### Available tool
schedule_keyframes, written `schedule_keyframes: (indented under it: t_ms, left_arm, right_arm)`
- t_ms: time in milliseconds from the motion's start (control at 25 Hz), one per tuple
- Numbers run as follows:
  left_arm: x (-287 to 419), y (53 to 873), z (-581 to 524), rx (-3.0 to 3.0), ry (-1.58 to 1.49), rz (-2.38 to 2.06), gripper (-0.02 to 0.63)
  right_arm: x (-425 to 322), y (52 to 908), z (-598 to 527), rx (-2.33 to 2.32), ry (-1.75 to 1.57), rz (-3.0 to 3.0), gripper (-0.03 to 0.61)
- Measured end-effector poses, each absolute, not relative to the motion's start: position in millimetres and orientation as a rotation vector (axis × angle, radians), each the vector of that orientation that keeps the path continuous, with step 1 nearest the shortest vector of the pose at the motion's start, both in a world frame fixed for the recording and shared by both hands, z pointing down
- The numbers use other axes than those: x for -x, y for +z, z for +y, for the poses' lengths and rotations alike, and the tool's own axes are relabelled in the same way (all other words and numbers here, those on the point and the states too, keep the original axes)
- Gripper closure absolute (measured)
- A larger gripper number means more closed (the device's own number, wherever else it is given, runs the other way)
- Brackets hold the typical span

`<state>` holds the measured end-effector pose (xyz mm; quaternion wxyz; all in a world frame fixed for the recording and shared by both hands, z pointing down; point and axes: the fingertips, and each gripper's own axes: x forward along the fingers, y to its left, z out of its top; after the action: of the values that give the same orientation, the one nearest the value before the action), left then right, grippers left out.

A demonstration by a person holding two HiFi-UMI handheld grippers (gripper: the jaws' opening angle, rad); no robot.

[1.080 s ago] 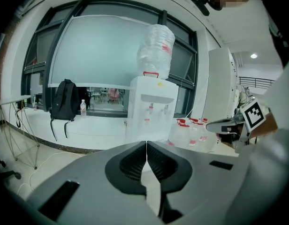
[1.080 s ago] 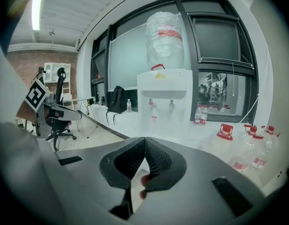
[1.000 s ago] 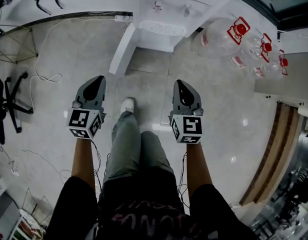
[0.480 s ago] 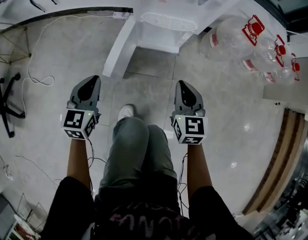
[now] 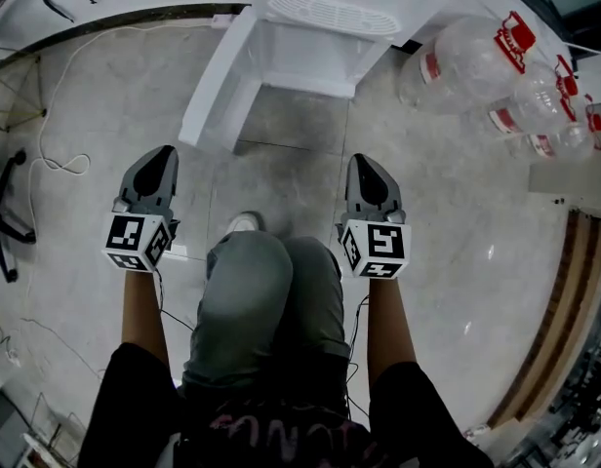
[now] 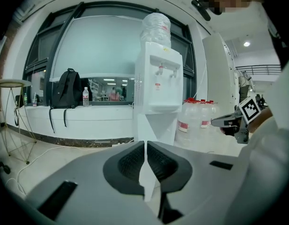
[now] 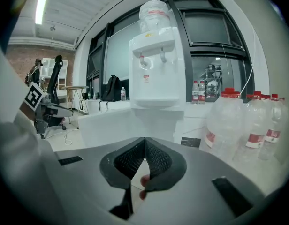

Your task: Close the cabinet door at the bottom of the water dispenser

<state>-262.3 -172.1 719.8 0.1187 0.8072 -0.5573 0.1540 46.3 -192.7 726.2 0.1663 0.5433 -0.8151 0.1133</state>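
I have both tools held out over the pale polished stone floor (image 5: 447,242), one on each side of my knees in grey trousers (image 5: 266,300). The left gripper (image 5: 160,156), grey with a marker cube at its back, has its dark ribbed jaws pressed together with nothing between them, and its own view shows only a thin seam of light there. The right gripper (image 5: 367,164) is the same, its pads meeting at the tips and empty. Ahead of me stands the tall white plastic water dispenser (image 5: 320,27) with a clear bottle on top. The white cabinet door at its base (image 5: 218,81) hangs wide open, swung out to the left, with its free edge pointing back toward me. It sits ahead of the left gripper and clear of it, and neither tool touches it. The open compartment (image 5: 305,61) faces me between the two grippers. Just to the right of the dispenser a cluster of big clear water jugs with red caps and red labels (image 5: 457,61) stands on the floor. A white cable (image 5: 61,164) loops over the floor at the left, near a black office chair base (image 5: 3,203). The left gripper view also shows a black backpack (image 6: 64,90) resting on the white window ledge (image 6: 88,118).
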Motion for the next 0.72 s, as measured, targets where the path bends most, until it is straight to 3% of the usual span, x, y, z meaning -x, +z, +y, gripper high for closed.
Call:
schedule_keyframes:
  t_ms: [160, 280, 720]
  left_arm:
    - [256, 742, -168, -2.423, 0.478, -1.588, 0.592]
    - [252, 760, -165, -2.443, 0.502, -1.546, 0.501]
    - [247, 816, -181, -2.463, 0.599, -1.440, 0.445]
  right_arm:
    - [-59, 752, -187, -1.557, 0.299, -2.317, 0.566]
    - [-69, 766, -182, -1.573, 0.293, -2.313, 0.566]
    - [-105, 815, -165, -1.596, 0.325, -2.257, 0.566]
